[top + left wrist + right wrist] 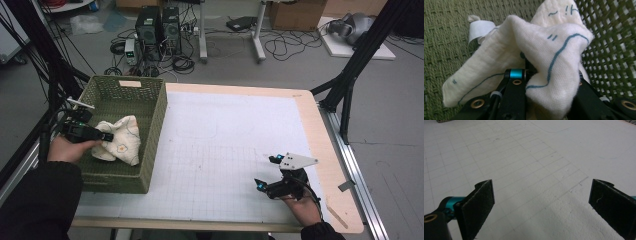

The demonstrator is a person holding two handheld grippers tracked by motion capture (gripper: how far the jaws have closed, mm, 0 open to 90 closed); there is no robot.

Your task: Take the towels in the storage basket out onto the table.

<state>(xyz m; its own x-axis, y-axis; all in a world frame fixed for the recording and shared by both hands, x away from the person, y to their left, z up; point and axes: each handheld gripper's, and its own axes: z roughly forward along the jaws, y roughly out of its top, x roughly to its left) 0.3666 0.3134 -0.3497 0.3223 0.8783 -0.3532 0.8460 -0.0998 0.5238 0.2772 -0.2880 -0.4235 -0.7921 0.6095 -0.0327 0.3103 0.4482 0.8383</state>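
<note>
Left gripper [106, 136] is clamped on 1 white cloth with blue line drawings [120, 141] inside the green woven basket [155, 120] at the table's left, so the grab looks done and taking it out onto the gridded mat [225, 150] is probably what's left. Right gripper [266, 172] rests on the mat, jaws spread wide, holding nothing. Count: 1 cloth, 1 basket, 2 grippers.

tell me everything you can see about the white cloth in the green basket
The white cloth is a soft, knitted-looking cream fabric with thin blue line drawings and small dashes, and a white sewn-in label at one edge. It is crumpled and bunched, not folded. It sits inside the green woven basket, near the wall on the table's side. The left gripper is shut on a fold of it, the fabric draping over the jaws.
</note>
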